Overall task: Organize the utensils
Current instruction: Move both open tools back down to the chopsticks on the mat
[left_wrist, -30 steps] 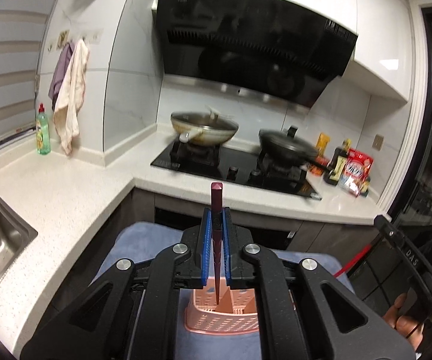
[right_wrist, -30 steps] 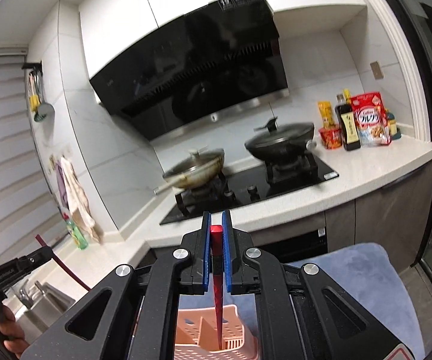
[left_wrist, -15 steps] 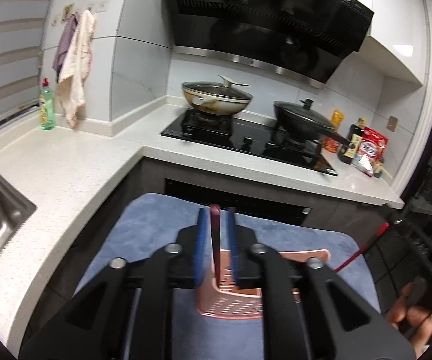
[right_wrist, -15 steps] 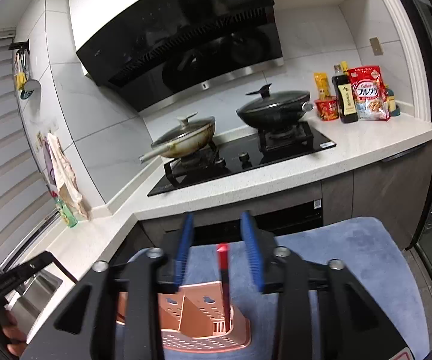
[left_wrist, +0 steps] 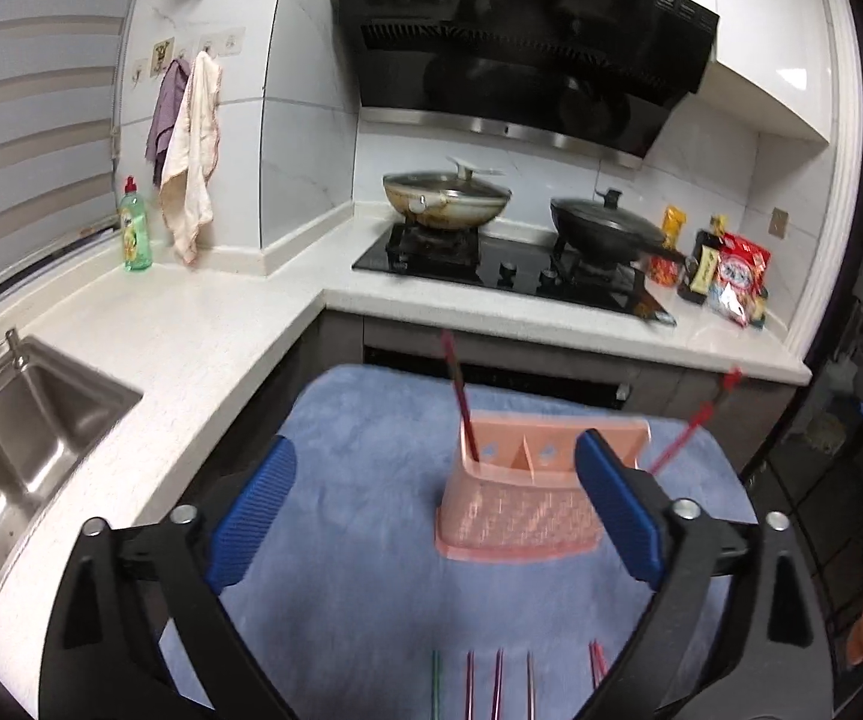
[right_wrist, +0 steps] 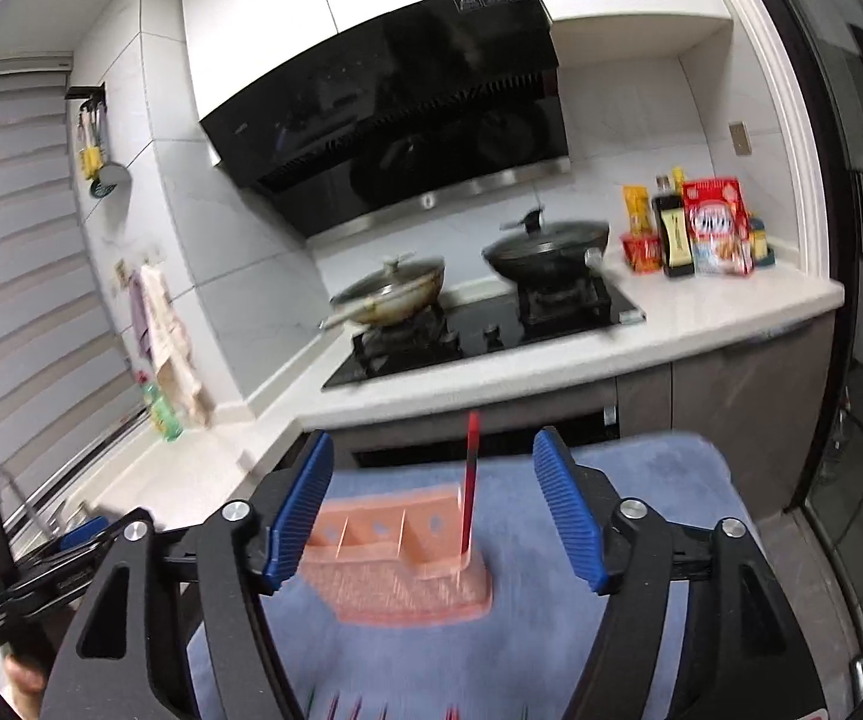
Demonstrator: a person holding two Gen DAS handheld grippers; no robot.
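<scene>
1. Chopsticks: a dark red chopstick (left_wrist: 460,396) stands tilted in the left-end compartment of the pink holder (left_wrist: 515,510), ahead of the left tool (left_wrist: 431,510); a bright red chopstick (right_wrist: 470,483) stands almost upright in the right-end compartment, ahead of the right tool (right_wrist: 434,516).
2. Both sticks are apart from the blue pads; neither tool touches them.
3. Left tool: spread wide, holding nothing, with the holder partly behind its right finger (left_wrist: 611,504).
4. Right tool: spread wide, holding nothing, with the holder seen between its fingers, blurred.
5. Below the left tool, more sticks (left_wrist: 498,684) lie side by side on the blue mat (left_wrist: 371,420); only their ends show.
6. The holder stands on the mat, which covers the desk.
7. Beyond the mat runs a white counter (left_wrist: 203,330) with a sink (left_wrist: 29,420) to the left and a stove (left_wrist: 509,267) with two lidded pans farther ahead.
</scene>
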